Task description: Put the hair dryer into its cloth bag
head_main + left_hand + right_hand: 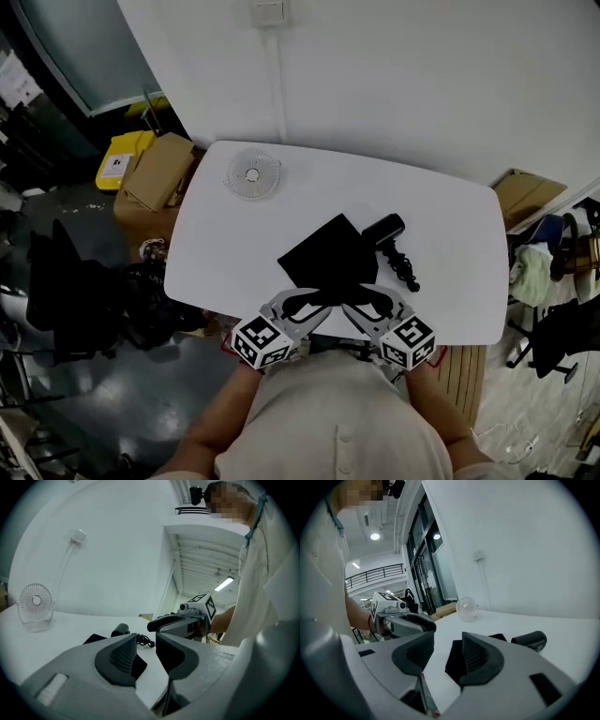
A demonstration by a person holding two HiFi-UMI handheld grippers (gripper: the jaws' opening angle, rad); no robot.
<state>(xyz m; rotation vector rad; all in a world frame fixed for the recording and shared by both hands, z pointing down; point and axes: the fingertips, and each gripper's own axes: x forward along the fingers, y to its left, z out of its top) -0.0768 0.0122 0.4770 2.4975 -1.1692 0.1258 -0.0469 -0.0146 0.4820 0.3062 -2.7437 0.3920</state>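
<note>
A flat black cloth bag [330, 253] lies in the middle of the white table [450, 216]. Just to its right lies the black hair dryer [384, 230], its coiled cord [405, 267] trailing toward the front edge. Both grippers hover at the table's front edge, angled toward each other at the bag's near corner. My left gripper [302, 302] is open with nothing between its jaws; past them are the bag [96, 638] and dryer [121, 629]. My right gripper [367, 302] is open and empty too, with the bag [452, 660] beyond its jaws and the dryer [529, 639] to the right.
A small white desk fan [253, 173] stands at the table's far left. Cardboard boxes [159, 173] and a yellow bin [122, 157] sit on the floor left of the table. A white wall runs behind it. Chairs and clutter stand at the right.
</note>
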